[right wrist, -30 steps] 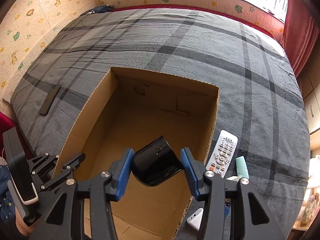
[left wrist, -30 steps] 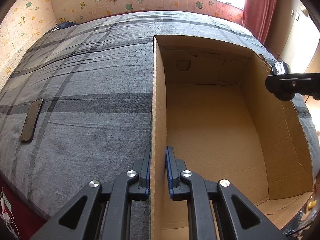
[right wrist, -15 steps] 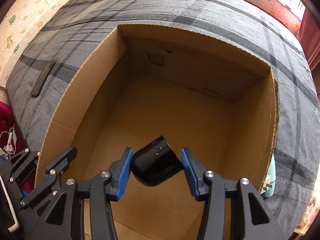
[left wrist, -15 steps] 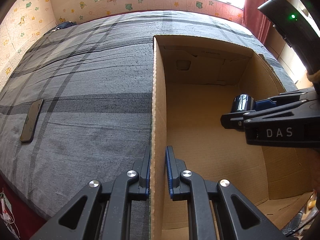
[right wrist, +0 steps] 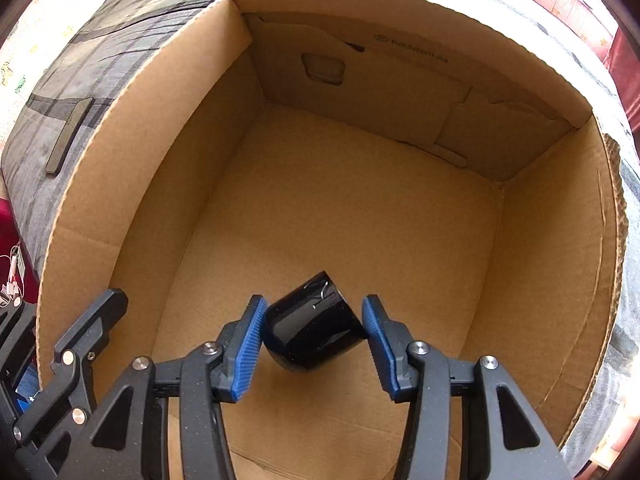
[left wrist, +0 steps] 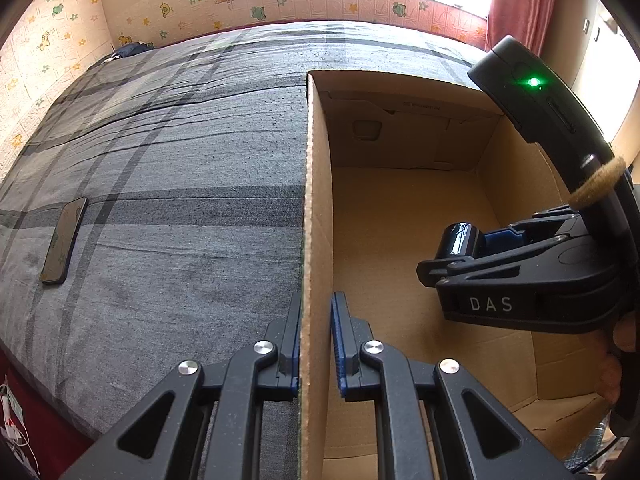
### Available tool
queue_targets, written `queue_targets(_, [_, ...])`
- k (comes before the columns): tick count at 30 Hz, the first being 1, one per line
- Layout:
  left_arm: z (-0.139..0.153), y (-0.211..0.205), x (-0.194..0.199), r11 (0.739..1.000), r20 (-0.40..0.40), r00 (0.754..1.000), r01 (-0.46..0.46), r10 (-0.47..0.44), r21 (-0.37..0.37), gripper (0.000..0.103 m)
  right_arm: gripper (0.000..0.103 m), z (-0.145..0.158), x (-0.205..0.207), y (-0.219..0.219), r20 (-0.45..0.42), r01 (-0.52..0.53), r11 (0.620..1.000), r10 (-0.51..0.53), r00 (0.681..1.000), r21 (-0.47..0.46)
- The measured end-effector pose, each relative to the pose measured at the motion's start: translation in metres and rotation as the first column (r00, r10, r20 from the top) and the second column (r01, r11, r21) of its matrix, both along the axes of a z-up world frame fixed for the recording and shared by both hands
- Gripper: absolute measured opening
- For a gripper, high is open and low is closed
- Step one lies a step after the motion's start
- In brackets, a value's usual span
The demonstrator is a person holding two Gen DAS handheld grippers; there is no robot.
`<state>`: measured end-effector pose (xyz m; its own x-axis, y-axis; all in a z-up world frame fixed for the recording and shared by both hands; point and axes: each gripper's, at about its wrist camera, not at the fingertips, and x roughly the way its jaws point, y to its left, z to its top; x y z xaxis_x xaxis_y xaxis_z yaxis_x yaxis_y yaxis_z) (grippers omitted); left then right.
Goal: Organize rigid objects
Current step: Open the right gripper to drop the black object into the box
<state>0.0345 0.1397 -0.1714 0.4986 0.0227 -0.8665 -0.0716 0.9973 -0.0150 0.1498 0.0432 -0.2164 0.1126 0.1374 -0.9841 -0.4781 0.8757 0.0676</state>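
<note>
Right wrist view: the right gripper (right wrist: 314,338) points down into an open cardboard box (right wrist: 168,92), its blue pads (right wrist: 248,344) clamped on a glossy black cup-shaped object (right wrist: 314,330).
Black object: tilted, held above the box floor toward the near side; whether it touches the floor cannot be told.
Left wrist view: the left gripper (left wrist: 316,340) is closed on the box's left wall (left wrist: 316,216), one finger outside, one inside.
Right gripper seen from the left: reaches in from the right, the black object (left wrist: 458,240) at its tip, inside the box.
Box: sits on a grey plaid bedspread (left wrist: 180,160).
Phone: a dark smartphone (left wrist: 64,240) lies flat on the bedspread, well left of the box.
</note>
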Motion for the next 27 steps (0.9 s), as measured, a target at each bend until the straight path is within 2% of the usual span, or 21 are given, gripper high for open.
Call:
queue_targets(3, [0.0, 0.001, 0.0, 1.0, 0.0, 1.0, -0.001, 0.001, 0.0, 0.013, 0.055, 0.0, 0.001, 0.0, -0.001, 0.008, 1.0, -0.008, 1.0, 0.01])
queue_targets(5, [0.0, 0.001, 0.0, 1.0, 0.0, 1.0, -0.002, 0.002, 0.003, 0.013, 0.068, 0.0, 0.004, -0.004, 0.002, 0.022, 1.0, -0.022, 1.0, 0.023])
queue_targets(6, [0.0, 0.0, 0.0, 1.0, 0.0, 1.0, -0.001, 0.001, 0.004, 0.013, 0.071, 0.001, 0.005, -0.007, 0.005, 0.029, 0.999, -0.029, 1.0, 0.026])
queue_targets(8, [0.0, 0.0, 0.0, 1.0, -0.001, 1.0, -0.003, 0.003, 0.003, 0.013, 0.091, 0.002, 0.006, -0.009, 0.005, 0.044, 0.998, -0.044, 0.999, 0.035])
queue_targets(11, [0.0, 0.0, 0.0, 1.0, -0.001, 1.0, -0.003, 0.003, 0.004, 0.013, 0.099, 0.006, 0.009, -0.008, 0.007, 0.058, 0.997, -0.059, 0.998, 0.044])
queue_targets(16, [-0.001, -0.001, 0.001, 1.0, -0.001, 1.0, -0.005, 0.005, 0.005, 0.013, 0.102, 0.013, 0.008, -0.009, 0.012, 0.057, 0.997, -0.058, 0.998, 0.052])
queue_targets(27, [0.0, -0.002, 0.0, 1.0, -0.002, 1.0, -0.007, 0.007, 0.003, 0.013, 0.102, 0.05, -0.004, -0.01, 0.106, 0.038, 0.997, -0.045, 0.993, 0.071])
